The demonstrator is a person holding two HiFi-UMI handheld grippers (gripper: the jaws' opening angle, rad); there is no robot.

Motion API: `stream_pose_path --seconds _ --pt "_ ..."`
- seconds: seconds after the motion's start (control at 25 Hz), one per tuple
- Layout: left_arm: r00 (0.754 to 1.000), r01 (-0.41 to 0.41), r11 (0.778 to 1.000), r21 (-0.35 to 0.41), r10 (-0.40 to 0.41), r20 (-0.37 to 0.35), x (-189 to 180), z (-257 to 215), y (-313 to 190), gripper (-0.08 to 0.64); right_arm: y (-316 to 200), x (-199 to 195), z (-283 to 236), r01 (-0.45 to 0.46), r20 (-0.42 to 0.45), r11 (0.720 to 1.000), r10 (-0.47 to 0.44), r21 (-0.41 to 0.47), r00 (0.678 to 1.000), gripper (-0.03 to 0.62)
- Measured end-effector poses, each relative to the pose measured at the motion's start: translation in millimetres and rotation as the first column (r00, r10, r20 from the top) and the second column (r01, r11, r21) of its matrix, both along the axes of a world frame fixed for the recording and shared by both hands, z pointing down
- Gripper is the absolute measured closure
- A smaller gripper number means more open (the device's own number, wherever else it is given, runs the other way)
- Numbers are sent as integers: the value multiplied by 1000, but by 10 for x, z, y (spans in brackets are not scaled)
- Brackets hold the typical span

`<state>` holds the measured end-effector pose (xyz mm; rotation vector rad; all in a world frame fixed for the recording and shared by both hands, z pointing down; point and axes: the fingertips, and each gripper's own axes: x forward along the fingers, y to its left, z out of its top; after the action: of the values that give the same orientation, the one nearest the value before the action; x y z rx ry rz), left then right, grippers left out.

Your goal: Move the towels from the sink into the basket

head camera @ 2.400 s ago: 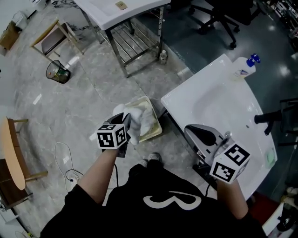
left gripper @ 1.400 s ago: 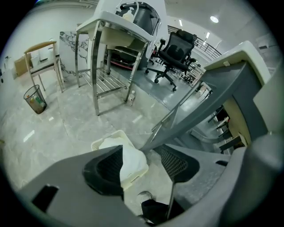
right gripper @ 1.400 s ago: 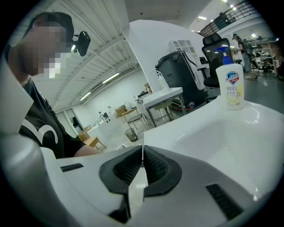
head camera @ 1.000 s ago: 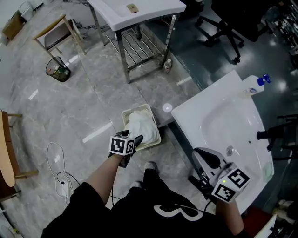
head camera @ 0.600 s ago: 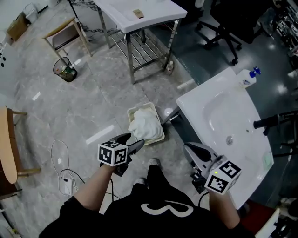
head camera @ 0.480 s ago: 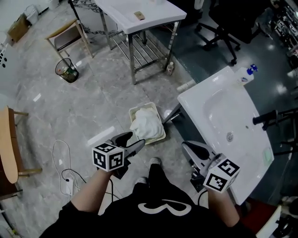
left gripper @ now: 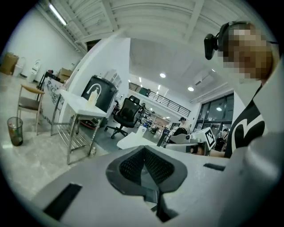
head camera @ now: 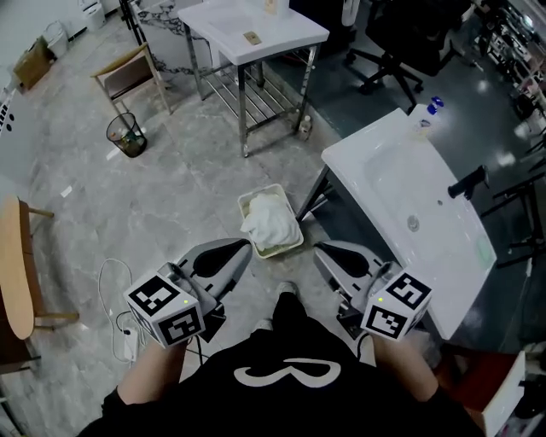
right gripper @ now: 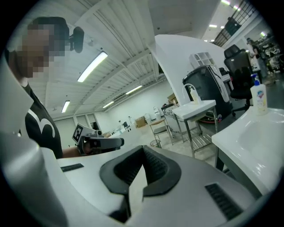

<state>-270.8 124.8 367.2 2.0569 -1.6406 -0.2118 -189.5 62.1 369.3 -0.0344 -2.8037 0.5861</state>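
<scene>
Head view: the towels (head camera: 267, 224) lie as one crumpled white heap in the basket (head camera: 258, 194), a pale shallow tray standing on the grey marbled floor (head camera: 171, 196), just beside the near left corner of the sink (head camera: 375, 162). The heap rises above the rim. The sink is a white unit on dark legs, with a black faucet (head camera: 465, 181) on its right side and a blue-capped bottle (head camera: 426, 114) at its far corner. The left gripper (head camera: 246, 247) and the right gripper (head camera: 321, 251) are both held up in front of the person's torso, pointing forward roughly level and well apart from each other. In this view their tips fall to either side of the basket's near end, but neither touches it or the sink. Left gripper view: the jaws have just been closing, and the ribbed pads now meet along one line with nothing between them. Right gripper view: the jaws are together, pad on pad, carrying nothing, and the left gripper shows off to one side. Farther back, a second white tabletop (head camera: 256, 21) sits on a steel frame, with a wire waste bin (head camera: 125, 135) and a wooden chair (head camera: 128, 72) near it.
</scene>
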Motion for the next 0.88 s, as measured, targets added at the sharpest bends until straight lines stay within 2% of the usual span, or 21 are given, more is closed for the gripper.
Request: stream_pose_path --seconds 0.2,0.32,0.48,0.56,0.72,0.88 --pt "992 -34 998 54 27 126 181 -510 346 554 359 69 -499 2 100 997 -10 73 995 588" --pt "979 -35 998 51 24 203 258 -674 512 554 543 117 -673 12 120 990 -28 138 992 588" --pt "980 -25 997 68 11 199 288 -782 657 554 717 139 -740 39 129 981 -64 190 990 589" --pt "979 -28 997 75 12 202 282 -764 702 554 767 101 -725 44 131 982 -69 184 989 589" --pt "980 -10 999 40 1 201 234 -658 762 554 873 13 -637 63 124 985 -84 160 989 589" --pt "984 -20 999 36 14 177 253 -523 803 554 906 13 -524 78 99 987 -93 144 991 589"
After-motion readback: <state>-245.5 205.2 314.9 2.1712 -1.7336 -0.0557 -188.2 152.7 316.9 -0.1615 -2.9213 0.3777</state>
